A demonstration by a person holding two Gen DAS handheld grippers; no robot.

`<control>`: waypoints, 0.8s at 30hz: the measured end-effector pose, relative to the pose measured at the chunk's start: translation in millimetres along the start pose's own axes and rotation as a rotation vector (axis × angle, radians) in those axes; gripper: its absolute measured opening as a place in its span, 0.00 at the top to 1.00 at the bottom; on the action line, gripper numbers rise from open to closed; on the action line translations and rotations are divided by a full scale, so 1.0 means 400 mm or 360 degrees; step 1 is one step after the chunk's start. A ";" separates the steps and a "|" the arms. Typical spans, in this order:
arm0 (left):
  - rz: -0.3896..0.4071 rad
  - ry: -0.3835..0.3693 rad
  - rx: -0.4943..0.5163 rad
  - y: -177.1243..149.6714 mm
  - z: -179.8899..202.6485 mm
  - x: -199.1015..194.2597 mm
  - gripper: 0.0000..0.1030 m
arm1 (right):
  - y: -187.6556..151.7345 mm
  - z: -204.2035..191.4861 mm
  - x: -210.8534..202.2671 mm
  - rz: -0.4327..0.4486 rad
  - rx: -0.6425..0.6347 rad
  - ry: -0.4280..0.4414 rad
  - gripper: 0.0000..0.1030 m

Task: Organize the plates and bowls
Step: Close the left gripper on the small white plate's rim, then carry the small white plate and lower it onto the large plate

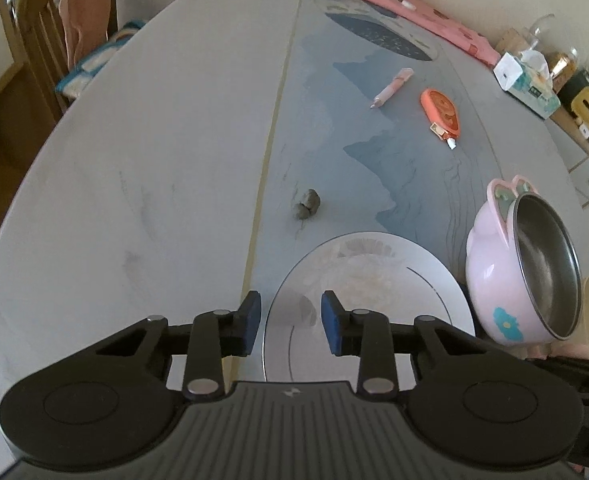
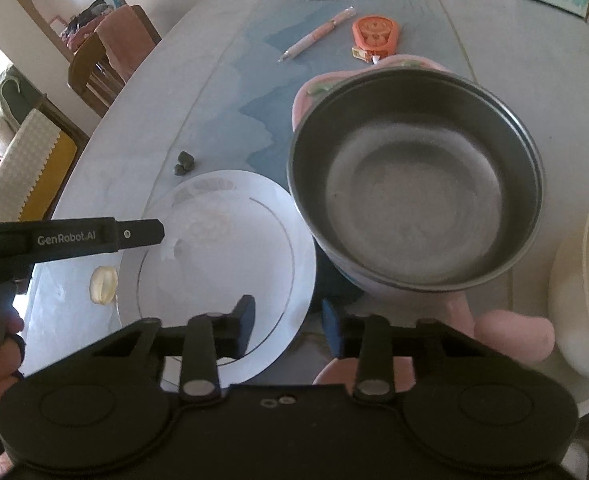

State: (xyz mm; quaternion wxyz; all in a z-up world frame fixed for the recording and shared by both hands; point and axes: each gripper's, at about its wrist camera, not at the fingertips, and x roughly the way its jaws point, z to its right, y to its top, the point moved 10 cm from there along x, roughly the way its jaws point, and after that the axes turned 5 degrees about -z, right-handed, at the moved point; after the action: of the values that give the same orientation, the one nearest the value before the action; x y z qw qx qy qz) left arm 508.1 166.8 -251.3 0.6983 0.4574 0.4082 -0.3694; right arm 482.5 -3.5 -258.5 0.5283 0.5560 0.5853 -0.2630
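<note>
Left wrist view: left gripper [image 1: 290,322] low over the table [image 1: 134,200], fingers apart, nothing between the blue pads [image 1: 332,326]; the near-left rim of the white plate [image 1: 370,292] lies under the gap. Plate sits flat on the blue-grey mat [image 1: 334,140], smeared with pale residue. Just right of the plate, the pink bowl [image 1: 490,280] with steel liner is tilted, its mouth facing right; whether it touches the plate, can't tell. Small dark lump [image 1: 307,203] on the mat beyond the plate, apart from it. Farther back a pink pen [image 1: 392,88] and orange correction-tape dispenser [image 1: 442,114] side by side, not touching. Tissue box [image 1: 528,88] at far right edge, pink cloth [image 1: 426,16] along the far side, wooden chair [image 1: 46,40] at far left. Right wrist view: right gripper [image 2: 288,326] fingers spread, nothing held; left finger over the plate's [image 2: 222,264] near-right rim, right finger in front of the pink bowl's [image 2: 414,196] base. Bowl fills the centre, tipped toward the camera, rim overlapping the plate's right edge, slightly blurred. Cream bowl [image 2: 582,280] at right edge, just beside the pink one. The other gripper's black arm marked GenRobot.AI reaches in from the left over the plate's left rim. Small yellowish ring [image 2: 103,285] on the table left of the plate. Dark lump [image 2: 184,163], pen [image 2: 318,34] and dispenser [image 2: 375,36] beyond.
</note>
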 end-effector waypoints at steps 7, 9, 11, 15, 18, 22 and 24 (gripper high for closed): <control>0.0004 -0.0051 -0.0068 -0.003 -0.019 0.004 0.83 | -0.002 0.009 0.007 0.0009 0.0040 0.0012 0.80; 0.0011 -0.0065 -0.0078 -0.004 -0.022 0.002 0.84 | -0.002 0.014 0.007 0.0016 0.0054 0.0006 0.85; 0.0022 -0.0062 -0.0070 -0.005 -0.022 0.001 0.85 | -0.002 0.015 0.007 0.0021 0.0060 0.0011 0.86; 0.0030 -0.0043 -0.0048 -0.008 -0.020 -0.002 0.85 | -0.002 0.009 0.007 0.0030 0.0022 -0.0009 0.86; 0.0035 -0.0033 -0.0047 -0.012 -0.023 -0.006 0.85 | 0.000 0.004 0.002 0.0043 0.0013 -0.0011 0.86; 0.0047 -0.0023 -0.0050 -0.018 -0.025 -0.014 0.85 | 0.004 -0.004 -0.006 0.0067 -0.0017 -0.0021 0.87; 0.0056 -0.0017 -0.0053 -0.020 -0.028 -0.020 0.85 | 0.005 -0.007 -0.009 0.0069 -0.0021 -0.0014 0.87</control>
State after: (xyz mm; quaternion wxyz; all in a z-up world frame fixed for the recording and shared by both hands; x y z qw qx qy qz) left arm 495.3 175.8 -249.7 0.7144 0.4511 0.4024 -0.3526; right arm 482.9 -1.8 -253.7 0.5402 0.5639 0.5724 -0.2500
